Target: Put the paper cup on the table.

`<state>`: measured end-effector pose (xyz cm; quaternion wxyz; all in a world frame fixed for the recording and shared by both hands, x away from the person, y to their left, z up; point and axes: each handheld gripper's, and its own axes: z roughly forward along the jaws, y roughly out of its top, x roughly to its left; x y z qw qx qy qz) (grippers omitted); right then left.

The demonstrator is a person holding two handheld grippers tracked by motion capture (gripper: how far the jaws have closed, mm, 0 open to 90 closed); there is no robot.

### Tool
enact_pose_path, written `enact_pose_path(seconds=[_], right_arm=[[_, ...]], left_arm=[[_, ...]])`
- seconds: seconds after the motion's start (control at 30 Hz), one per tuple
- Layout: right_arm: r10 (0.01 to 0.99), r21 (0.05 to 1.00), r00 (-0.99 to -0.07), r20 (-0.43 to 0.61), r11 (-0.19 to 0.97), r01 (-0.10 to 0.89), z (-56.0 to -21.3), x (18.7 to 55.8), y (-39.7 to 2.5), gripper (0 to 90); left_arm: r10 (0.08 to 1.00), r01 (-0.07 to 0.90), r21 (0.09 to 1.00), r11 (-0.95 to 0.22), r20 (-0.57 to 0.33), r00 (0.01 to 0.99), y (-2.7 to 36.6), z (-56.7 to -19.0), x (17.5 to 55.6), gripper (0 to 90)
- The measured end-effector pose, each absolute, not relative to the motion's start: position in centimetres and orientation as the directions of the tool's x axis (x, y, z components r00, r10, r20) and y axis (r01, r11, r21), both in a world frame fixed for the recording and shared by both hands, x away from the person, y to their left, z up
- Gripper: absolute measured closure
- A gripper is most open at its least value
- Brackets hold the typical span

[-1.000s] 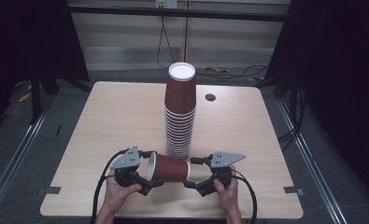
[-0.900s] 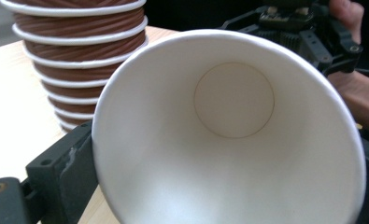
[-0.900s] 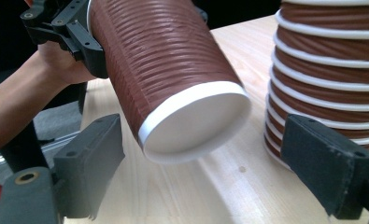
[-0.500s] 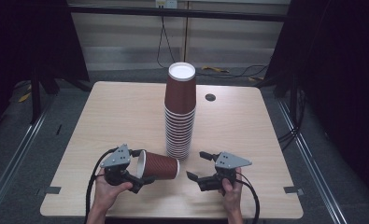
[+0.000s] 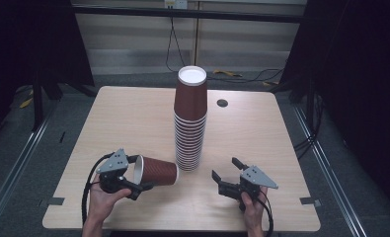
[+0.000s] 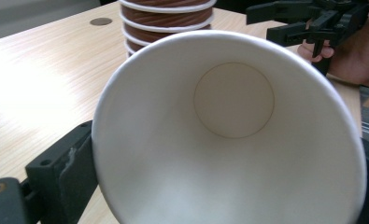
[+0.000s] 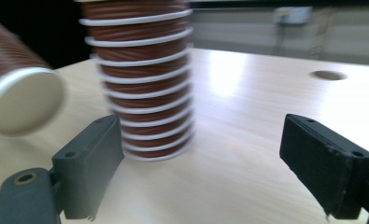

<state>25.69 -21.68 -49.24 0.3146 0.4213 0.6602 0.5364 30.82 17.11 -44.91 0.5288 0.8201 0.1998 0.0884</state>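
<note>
A tall stack of upside-down brown paper cups (image 5: 190,123) stands at the middle of the wooden table (image 5: 123,118). A single brown cup (image 5: 159,171) lies on its side in the air, left of the stack's foot, with my left gripper (image 5: 139,174) shut on its rim end. In the left gripper view the cup's white inside (image 6: 233,140) faces me between the jaws. My right gripper (image 5: 225,170) stands open and empty to the right of the stack. In the right gripper view the stack (image 7: 145,84) is ahead, with the held cup's base (image 7: 21,98) at the left.
A round cable hole (image 5: 222,103) sits in the table behind the stack on the right. Dark frames and floor rails flank the table. Bare tabletop lies on both sides of the stack and along the front edge.
The right gripper has let go of the single cup's base, opened and drawn off to the right. The left gripper has carried the cup a little to the left.
</note>
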Motion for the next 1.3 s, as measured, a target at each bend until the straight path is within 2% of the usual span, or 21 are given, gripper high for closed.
enact_pose_path(seconds=[0.1,0.13,0.23,0.57,0.63,0.83,0.9,1.3], right_arm=[[0.918,0.98,-0.396,0.012,0.069,0.189,-49.5,25.7,-21.6,13.3],[0.94,0.987,-0.341,-0.023,0.076,0.144,-49.8,25.6,-21.5,13.4],[0.945,0.992,-0.325,-0.041,0.079,0.103,-50.1,25.5,-21.3,13.5],[0.931,0.997,-0.361,-0.053,0.07,0.034,-50.3,25.0,-21.5,14.1],[0.909,0.999,-0.415,-0.033,0.039,0.007,-50.4,24.8,-21.8,14.1],[0.889,0.999,-0.458,-0.024,0.033,0.012,-50.4,24.6,-21.8,14.7],[0.897,0.999,-0.441,-0.023,0.037,0.022,-50.4,24.7,-21.7,14.7],[0.896,0.999,-0.444,-0.004,0.019,0.03,-50.4,24.8,-21.9,14.4]], left_arm=[[0.431,0.249,0.895,-0.37,-0.072,0.899,17.4,-44.7,31.1,3.8],[0.432,0.256,0.893,-0.371,-0.078,0.898,17.5,-44.6,31.2,3.9],[0.446,0.264,0.887,-0.379,-0.075,0.892,17.7,-44.4,31.5,3.8],[0.499,0.302,0.87,-0.39,-0.076,0.863,18.7,-43.5,32.5,3.7],[0.514,0.309,0.858,-0.411,-0.062,0.855,18.8,-43.4,32.7,3.7],[0.532,0.327,0.849,-0.415,-0.066,0.844,19.2,-43.1,33.3,3.7],[0.538,0.343,0.847,-0.407,-0.081,0.839,19.3,-43.0,33.6,3.7],[0.567,0.36,0.813,-0.458,-0.044,0.822,19.6,-41.2,36.0,3.6]])
